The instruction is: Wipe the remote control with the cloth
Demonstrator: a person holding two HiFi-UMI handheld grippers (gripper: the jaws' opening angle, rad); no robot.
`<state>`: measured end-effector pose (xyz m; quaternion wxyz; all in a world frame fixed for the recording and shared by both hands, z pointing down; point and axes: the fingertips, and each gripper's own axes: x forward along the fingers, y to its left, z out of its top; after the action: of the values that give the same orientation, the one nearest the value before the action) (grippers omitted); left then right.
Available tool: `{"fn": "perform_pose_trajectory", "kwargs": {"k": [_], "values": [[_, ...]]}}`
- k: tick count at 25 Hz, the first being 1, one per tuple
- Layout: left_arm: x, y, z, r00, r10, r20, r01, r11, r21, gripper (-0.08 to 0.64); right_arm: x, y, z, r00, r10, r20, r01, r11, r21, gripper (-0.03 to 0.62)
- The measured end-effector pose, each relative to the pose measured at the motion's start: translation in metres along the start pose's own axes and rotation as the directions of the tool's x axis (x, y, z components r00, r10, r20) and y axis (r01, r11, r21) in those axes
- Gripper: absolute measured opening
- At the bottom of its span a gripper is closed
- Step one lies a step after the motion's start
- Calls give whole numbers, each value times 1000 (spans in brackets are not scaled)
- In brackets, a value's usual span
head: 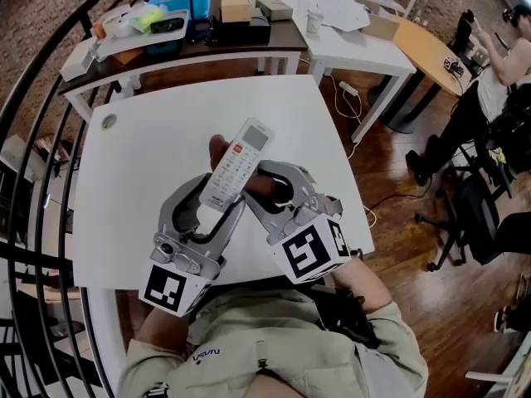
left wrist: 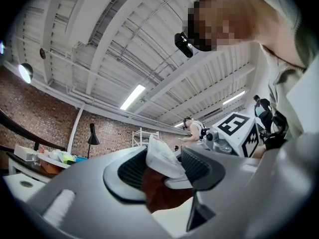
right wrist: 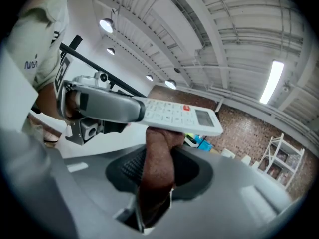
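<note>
Closest to the lens, the person's pale shirt is filling the bottom centre of the head view, and both marker-cube grippers are reaching up from it over the white table. The left gripper is clamping the lower end of the white remote control; its own view is showing the ribbed pads pressing on the casing from either side. The remote control is being held clear of the tabletop, angling toward the upper right of the frame, keypad facing up. The right gripper is pinching a reddish-brown cloth, its jaws closed on the fabric, and is pressing a bunched fold against the underside of the remote control near mid-length. Some cloth appears to be hanging between the left jaws below the casing, though distortion is preventing confirmation of contact. A cluttered dark table is standing along the upper edge, and a seated person is occupying the upper right corner.
</note>
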<state>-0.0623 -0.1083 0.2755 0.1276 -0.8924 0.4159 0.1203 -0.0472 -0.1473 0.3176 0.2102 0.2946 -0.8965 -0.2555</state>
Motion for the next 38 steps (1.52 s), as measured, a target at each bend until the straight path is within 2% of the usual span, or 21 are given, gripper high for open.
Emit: {"fn": "perform_pose_trajectory", "kwargs": {"k": [5, 9, 13, 17, 23, 28, 34, 38], "values": [[13, 18, -4, 1000, 31, -4, -31, 997, 69, 225, 11, -32, -8, 999, -44, 6, 43, 990, 132, 118], [29, 31, -12, 996, 79, -34, -78, 996, 33, 225, 21, -54, -18, 997, -70, 13, 64, 965, 252, 118], [46, 49, -31, 994, 96, -61, -88, 990, 113, 226, 39, -68, -34, 998, -64, -13, 65, 942, 330, 118], [63, 73, -66, 981, 132, -140, -109, 981, 159, 227, 64, -81, -58, 995, -77, -67, 95, 939, 331, 118], [79, 110, -121, 948, 166, -271, -139, 983, 118, 225, 107, -91, -91, 984, -94, -151, 139, 937, 319, 118], [92, 132, -160, 909, 178, -376, -146, 983, 112, 225, 137, -96, -117, 972, -77, -221, 143, 944, 298, 117], [102, 151, -183, 882, 197, -429, -161, 980, 118, 225, 159, -101, -138, 952, -53, -302, 142, 950, 279, 117], [108, 159, -200, 849, 213, -484, -186, 977, 103, 225, 165, -110, -152, 935, -53, -352, 163, 943, 290, 117]]}}
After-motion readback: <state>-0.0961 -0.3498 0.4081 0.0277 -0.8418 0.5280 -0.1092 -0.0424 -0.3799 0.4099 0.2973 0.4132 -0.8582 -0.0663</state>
